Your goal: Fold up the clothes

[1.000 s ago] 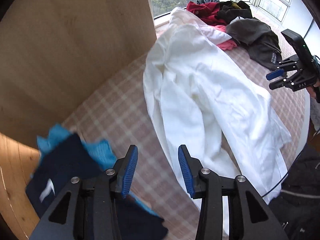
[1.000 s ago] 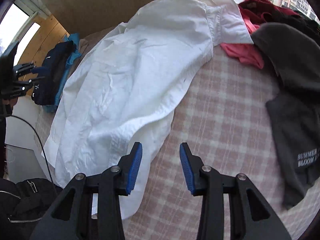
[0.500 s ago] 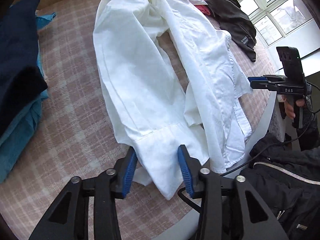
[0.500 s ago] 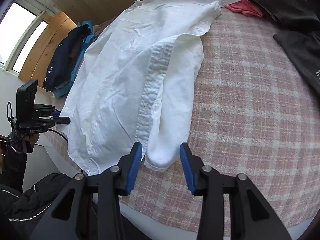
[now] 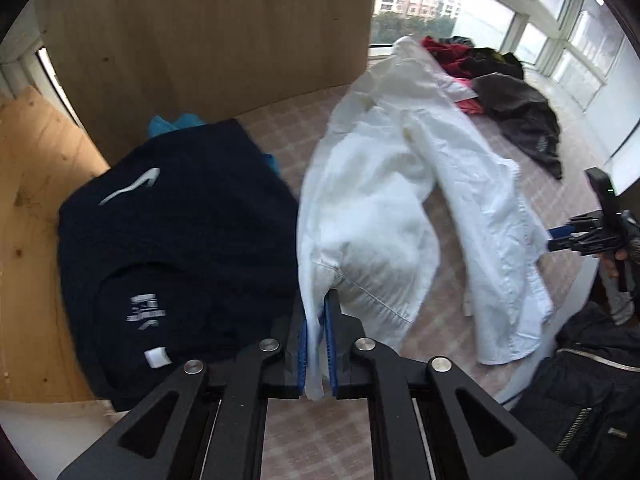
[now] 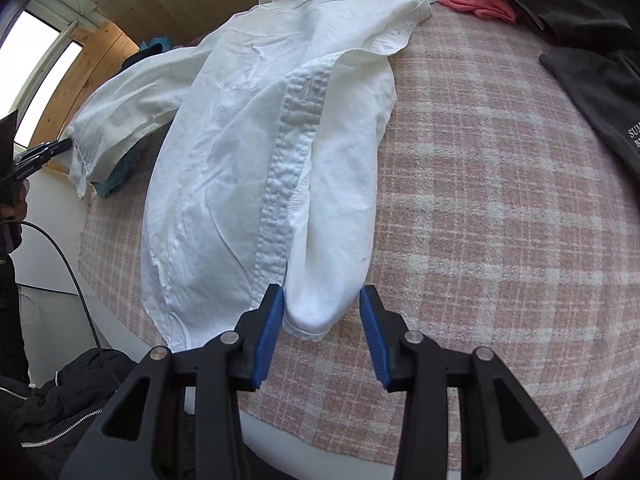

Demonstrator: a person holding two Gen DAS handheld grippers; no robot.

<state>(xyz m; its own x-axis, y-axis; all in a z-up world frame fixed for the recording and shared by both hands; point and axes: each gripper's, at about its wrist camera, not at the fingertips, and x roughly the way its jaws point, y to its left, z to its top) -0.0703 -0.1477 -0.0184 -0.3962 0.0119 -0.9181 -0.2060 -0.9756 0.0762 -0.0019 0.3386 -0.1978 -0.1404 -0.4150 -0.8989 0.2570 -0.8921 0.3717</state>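
Note:
A white shirt point(image 5: 400, 200) lies spread on the pink checked cover point(image 6: 480, 200). My left gripper point(image 5: 318, 344) pinches one sleeve's cuff between its blue pads. That sleeve hangs lifted beside a folded navy shirt point(image 5: 180, 240). Its jaws are opening a little, with the cloth still between them. My right gripper point(image 6: 322, 320) stands open at the near edge. The other sleeve's cuff point(image 6: 316, 312) lies between its pads, and the right pad stands apart from it. Each gripper shows small in the other's view: the right gripper point(image 5: 560, 238) and the left gripper point(image 6: 48, 150).
A teal garment point(image 5: 176, 122) peeks out under the navy shirt. Dark, red and pink clothes point(image 5: 516, 116) are heaped at the far end by the windows. A wooden board point(image 5: 200, 40) stands behind. A black jacket point(image 5: 580, 380) sits below the rounded white edge.
My left gripper closed on the sleeve cuff and carried it left, up beside the navy shirt. My right gripper moved to the other cuff, then held still.

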